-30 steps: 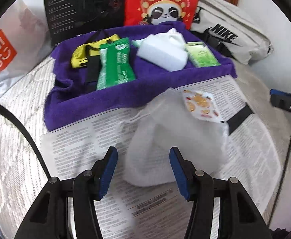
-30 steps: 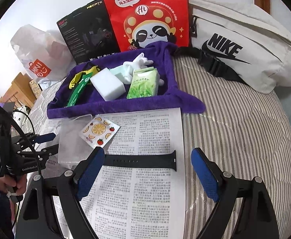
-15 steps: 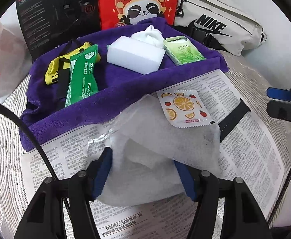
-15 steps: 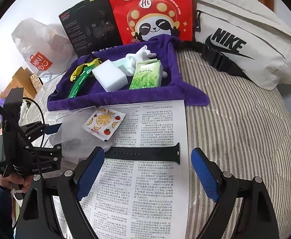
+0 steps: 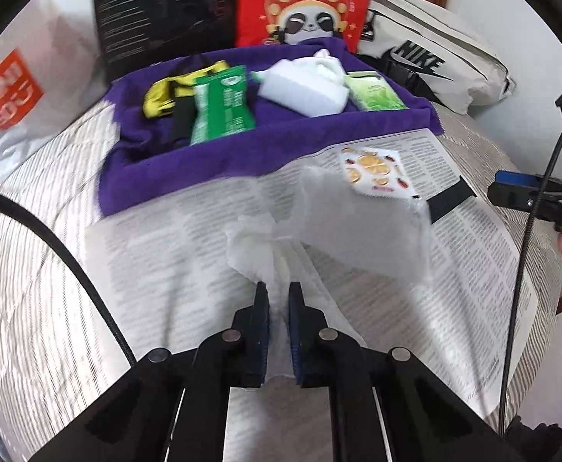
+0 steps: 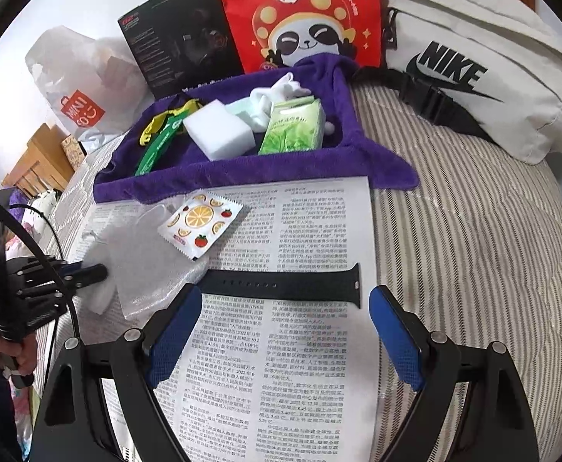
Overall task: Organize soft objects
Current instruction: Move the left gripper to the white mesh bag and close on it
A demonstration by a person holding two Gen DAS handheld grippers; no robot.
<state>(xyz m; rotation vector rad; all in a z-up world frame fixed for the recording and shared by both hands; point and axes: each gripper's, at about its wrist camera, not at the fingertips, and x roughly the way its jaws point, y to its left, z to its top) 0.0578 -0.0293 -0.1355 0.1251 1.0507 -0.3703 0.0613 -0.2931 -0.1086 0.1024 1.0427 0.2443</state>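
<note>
White mesh pouch lies on the newspaper near its left edge, just short of the purple towel tray along the far edge; fruit-print sachet rests on its far end. Left gripper is clamped on the pouch's near end, so tray lies straight ahead. Right gripper gapes wide, holding nothing, over the black watch strap lying crosswise.

A striped bed carries a printed newspaper sheet spread flat at its middle, a purple towel touching the sheet's far edge, and a white Nike bag at the right. A red panda bag, a black box and a white Miniso bag stand behind the towel.
</note>
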